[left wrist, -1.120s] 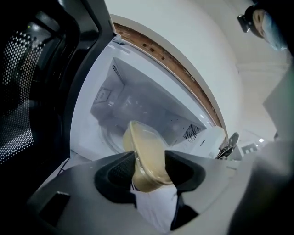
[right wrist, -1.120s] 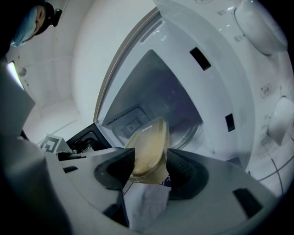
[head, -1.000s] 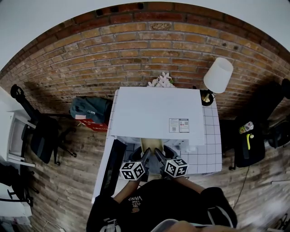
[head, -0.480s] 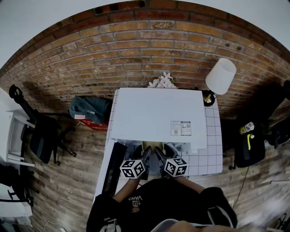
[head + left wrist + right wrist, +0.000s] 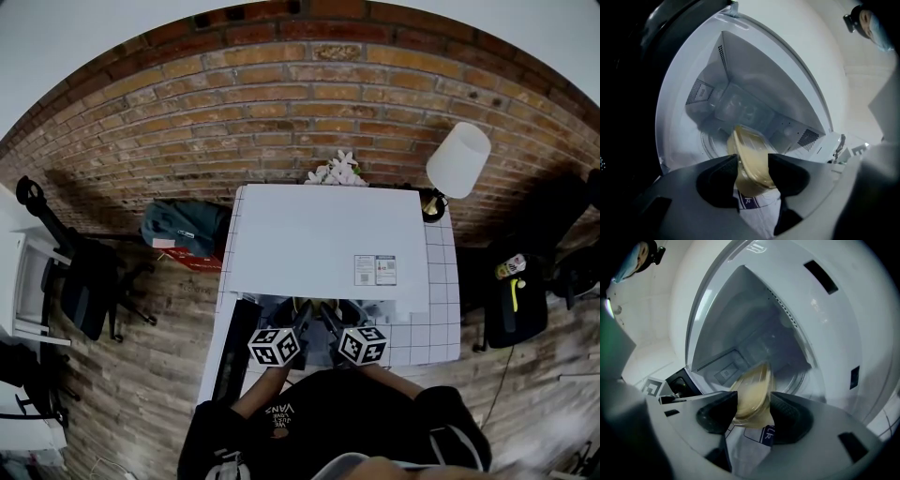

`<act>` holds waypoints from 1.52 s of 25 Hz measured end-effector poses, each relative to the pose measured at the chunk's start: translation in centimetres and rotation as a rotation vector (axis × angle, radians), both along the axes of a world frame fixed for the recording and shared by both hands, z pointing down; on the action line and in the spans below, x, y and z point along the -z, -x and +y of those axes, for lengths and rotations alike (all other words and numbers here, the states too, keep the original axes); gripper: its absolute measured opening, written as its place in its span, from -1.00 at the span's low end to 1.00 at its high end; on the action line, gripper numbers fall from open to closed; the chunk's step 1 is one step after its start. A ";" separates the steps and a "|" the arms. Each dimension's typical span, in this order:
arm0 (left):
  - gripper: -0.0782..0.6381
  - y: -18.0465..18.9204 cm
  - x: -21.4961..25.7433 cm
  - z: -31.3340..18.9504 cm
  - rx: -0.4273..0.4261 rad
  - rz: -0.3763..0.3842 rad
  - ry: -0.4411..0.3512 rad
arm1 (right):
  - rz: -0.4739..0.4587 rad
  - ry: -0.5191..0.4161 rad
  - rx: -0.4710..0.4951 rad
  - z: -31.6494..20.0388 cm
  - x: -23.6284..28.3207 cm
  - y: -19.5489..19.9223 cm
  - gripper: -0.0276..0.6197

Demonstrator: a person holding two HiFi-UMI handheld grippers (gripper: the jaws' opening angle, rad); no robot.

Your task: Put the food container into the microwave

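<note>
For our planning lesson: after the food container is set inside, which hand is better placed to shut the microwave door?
Left, probably: the open door hangs beside the left gripper; the right gripper sits across the container.

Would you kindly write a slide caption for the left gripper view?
Left gripper clamps an edge of the beige food container, holding it at the mouth of the open white microwave.

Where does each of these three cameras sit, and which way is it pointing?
Head view: on the person's head, looking steeply down on the microwave and table; forearms, left gripper and right gripper show.
Left gripper view: rides the left gripper, looking along its jaws into the open microwave; both jaws clamp the container.
Right gripper view: rides the right gripper, facing the same opening; its jaws clamp that container too.
Shared: both gripper views show the container and the microwave's inside.
</note>
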State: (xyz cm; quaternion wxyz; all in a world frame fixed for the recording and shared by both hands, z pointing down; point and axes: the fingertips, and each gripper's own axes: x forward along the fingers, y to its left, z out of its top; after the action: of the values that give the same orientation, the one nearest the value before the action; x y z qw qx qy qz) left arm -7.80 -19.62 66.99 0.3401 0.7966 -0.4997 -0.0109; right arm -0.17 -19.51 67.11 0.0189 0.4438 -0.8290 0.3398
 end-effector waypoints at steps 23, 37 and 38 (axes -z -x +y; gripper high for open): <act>-0.20 0.3 -0.1 -3.1 0.011 -0.014 -0.006 | 0.025 -0.020 -0.022 -2.9 0.0 0.5 -0.29; -0.07 0.6 0.4 -3.2 0.025 0.023 -0.022 | 0.055 -0.092 -0.029 -2.4 1.4 0.5 -0.19; -0.07 0.6 0.5 -3.1 0.027 0.022 -0.025 | 0.056 -0.094 -0.025 -2.2 1.5 0.6 -0.19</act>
State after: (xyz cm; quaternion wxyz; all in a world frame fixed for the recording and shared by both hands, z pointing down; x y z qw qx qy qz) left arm -8.43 -22.69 66.50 0.3354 0.7939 -0.5063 -0.0303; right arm -0.75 -21.76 65.57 0.0166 0.4640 -0.8375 0.2881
